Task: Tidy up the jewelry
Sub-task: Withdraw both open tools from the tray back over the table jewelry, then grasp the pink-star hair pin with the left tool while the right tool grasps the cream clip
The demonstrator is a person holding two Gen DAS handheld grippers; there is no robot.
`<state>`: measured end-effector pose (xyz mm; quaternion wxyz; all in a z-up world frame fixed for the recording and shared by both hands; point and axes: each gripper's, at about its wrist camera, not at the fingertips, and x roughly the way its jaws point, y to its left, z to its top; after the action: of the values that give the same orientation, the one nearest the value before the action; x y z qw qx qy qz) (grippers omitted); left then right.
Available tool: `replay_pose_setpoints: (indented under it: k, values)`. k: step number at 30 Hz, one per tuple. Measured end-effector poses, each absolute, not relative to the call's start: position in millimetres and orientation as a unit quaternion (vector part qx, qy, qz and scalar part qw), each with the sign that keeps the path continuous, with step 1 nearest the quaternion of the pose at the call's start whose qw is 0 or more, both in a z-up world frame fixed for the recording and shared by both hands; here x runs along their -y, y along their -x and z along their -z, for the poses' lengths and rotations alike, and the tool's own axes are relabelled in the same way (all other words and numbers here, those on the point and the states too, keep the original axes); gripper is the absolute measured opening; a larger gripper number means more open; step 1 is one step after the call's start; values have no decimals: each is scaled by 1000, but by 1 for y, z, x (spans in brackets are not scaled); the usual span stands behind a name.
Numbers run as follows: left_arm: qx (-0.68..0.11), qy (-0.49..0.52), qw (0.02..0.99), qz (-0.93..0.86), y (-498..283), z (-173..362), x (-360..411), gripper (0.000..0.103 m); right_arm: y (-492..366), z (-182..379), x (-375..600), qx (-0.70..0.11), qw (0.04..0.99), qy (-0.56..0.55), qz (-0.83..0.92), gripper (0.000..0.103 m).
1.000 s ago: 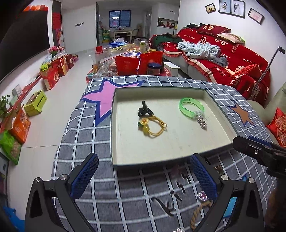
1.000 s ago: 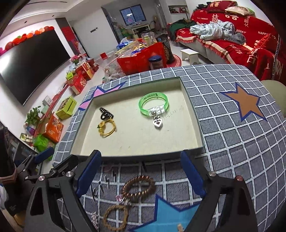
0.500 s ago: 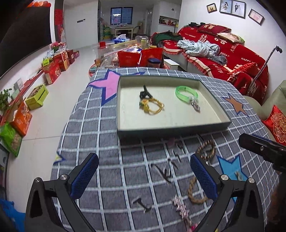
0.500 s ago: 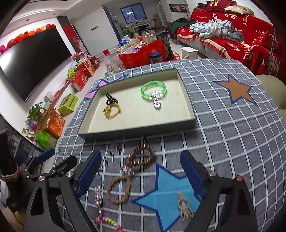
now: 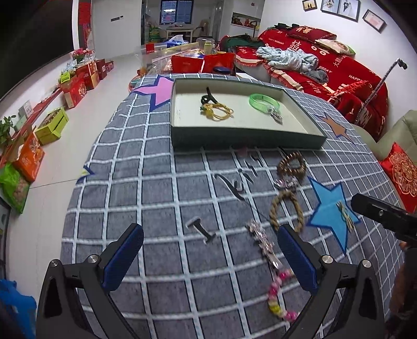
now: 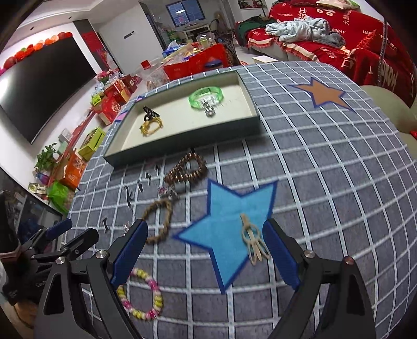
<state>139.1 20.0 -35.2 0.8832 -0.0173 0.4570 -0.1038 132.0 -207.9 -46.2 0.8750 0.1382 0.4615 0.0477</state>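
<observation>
Green bangle [image 6: 206, 95], blue star [image 6: 226, 221], grey checked cloth [image 6: 325, 161]

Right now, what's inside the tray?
The tray holds a green bangle with a small silver charm, a black hair clip and a yellow cord bracelet. The near wall hides a strip of the tray floor.

A red-covered sofa [image 5: 325, 60] runs along the wall under framed pictures [image 5: 338, 7], a pale blue cloth [image 5: 289, 58] heaped on it. Opposite hangs a big dark television [image 6: 41, 91], with gift boxes [image 5: 78, 83] along the floor beneath and red bags [image 6: 198, 64] further back
</observation>
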Motion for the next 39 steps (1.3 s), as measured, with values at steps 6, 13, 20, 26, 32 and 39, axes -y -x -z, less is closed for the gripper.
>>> replay_pose_setpoints:
  k: [6, 13, 20, 26, 32, 39]
  values:
    - [-469, 19, 876, 112, -126, 44, -14, 103, -115, 61, 213, -470, 871, -138, -34, 92]
    - [-484, 25, 869, 98, -127, 55, -5, 103, -109, 74, 219, -479, 869, -123, -13, 92]
    - [-490, 19, 867, 86, -132, 61, 8, 103, -121, 77, 223, -480, 872, -96, -7, 92]
    - [-499, 18, 863, 80, -136, 67, 14, 103, -133, 82, 220, -484, 872, -67, -7, 92]
    - [-497, 4, 865, 76, -137, 68, 21, 103, -145, 85, 214, -486, 872, -45, -14, 91]
    - [-492, -10, 867, 77, -136, 69, 27, 99, -151, 85, 209, -482, 876, -12, -3, 70]
